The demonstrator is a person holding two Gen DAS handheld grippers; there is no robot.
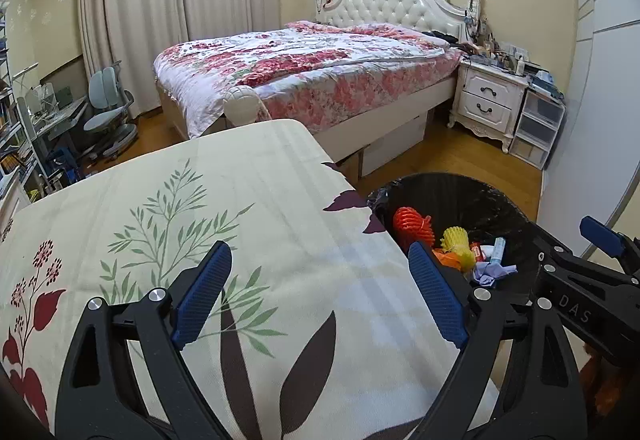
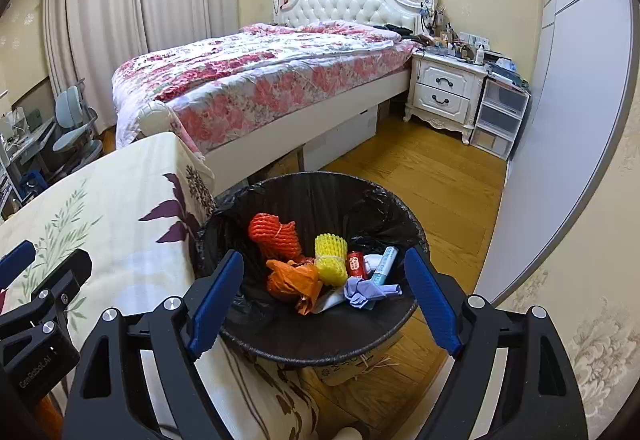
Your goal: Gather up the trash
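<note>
I had the right tongs (image 2: 324, 300) hovering spread wide and empty above the trash bin (image 2: 280, 344), which stood on the floor just beside the tabletop (image 1: 240, 180). The left tongs (image 1: 320, 292) were equally released, holding nothing, over the bare floral cloth. All the trash I could see lay inside the bin's black liner: an orange foam net (image 2: 274, 234), a yellow foam net (image 2: 330, 258), a crumpled orange wrapper (image 2: 294, 280), a small red packet (image 2: 355, 264), a pale blue tube (image 2: 382, 266) and a lilac scrap (image 2: 368, 292).

I judged every piece light and mostly soft; the foam nets would squash under the pads and spring back, so a pinch across the middle suited them. The tube looked stiff and probably slick (best taken across its barrel). The liner seemed thin and easily snagged, so I'd grip its rolled rim.
</note>
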